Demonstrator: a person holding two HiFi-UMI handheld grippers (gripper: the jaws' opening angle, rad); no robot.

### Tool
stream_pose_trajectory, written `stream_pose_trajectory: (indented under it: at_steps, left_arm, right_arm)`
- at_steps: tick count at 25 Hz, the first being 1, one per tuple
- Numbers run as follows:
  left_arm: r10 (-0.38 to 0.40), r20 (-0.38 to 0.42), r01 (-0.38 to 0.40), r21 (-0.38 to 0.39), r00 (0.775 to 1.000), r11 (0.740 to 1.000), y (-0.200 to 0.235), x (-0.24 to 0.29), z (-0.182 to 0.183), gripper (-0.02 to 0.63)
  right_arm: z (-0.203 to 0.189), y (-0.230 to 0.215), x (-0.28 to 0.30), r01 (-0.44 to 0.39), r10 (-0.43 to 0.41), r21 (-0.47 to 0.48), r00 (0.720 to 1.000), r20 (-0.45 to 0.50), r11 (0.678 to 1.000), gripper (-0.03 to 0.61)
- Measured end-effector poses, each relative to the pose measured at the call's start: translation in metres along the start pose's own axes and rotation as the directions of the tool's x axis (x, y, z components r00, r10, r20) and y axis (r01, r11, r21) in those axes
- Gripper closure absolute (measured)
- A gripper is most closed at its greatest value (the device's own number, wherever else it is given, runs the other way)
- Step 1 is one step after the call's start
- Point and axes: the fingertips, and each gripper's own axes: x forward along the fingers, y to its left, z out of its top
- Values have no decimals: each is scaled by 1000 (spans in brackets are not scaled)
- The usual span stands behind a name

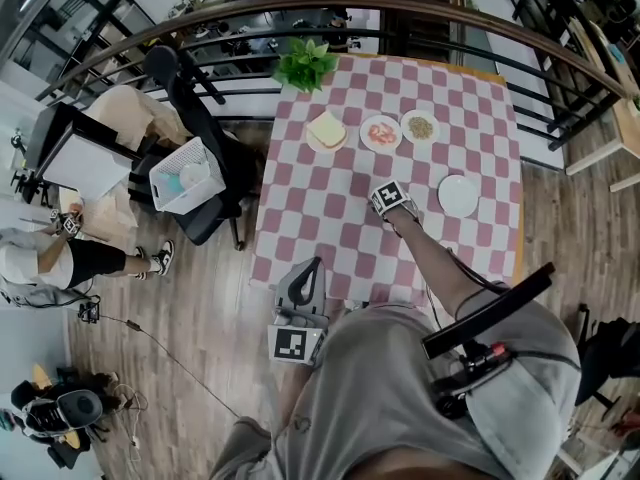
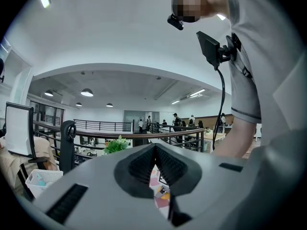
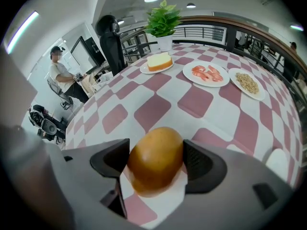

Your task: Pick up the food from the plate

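In the right gripper view a golden-brown bun (image 3: 156,159) sits between the two dark pads, with my right gripper (image 3: 157,163) shut on it a little above the pink-and-white checked tablecloth (image 3: 153,107). The head view shows that gripper (image 1: 392,200) over the table's middle right, just left of an empty white plate (image 1: 458,195); the bun is hidden there. My left gripper (image 1: 308,273) hangs off the table's near edge, its ribbed jaws pressed together on nothing (image 2: 154,153).
At the far side stand a plate with a pale slab of cake (image 1: 327,130), a plate of pink food (image 1: 381,133) and a plate of grains (image 1: 420,126). A potted plant (image 1: 306,63) is behind them. A chair with a white basket (image 1: 188,176) stands left of the table.
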Motion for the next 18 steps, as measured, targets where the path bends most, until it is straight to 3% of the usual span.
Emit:
stream_pose_trajectory:
  at_steps: [5,8,11,18]
  left_arm:
    - [-8,-25,9,14,1000,1000,3,-1,-10,603]
    - [-9,8,9,-3,1000,1000,1,3,0,604]
    - [-8,-23,8,11,1000,1000,5,2,-4,603]
    - [-32,18,32,3,999,999,3,5,3,603]
  right_arm:
    - [0,0,1,-14,13,13,1000,17,1000,219]
    - [1,0,1,-40,38,35,998,42,999,219]
    - [-2,4,3,-64,61,42,997,50,997,218]
    - [17,-6,-15,-27,20,54,991,133,998,216]
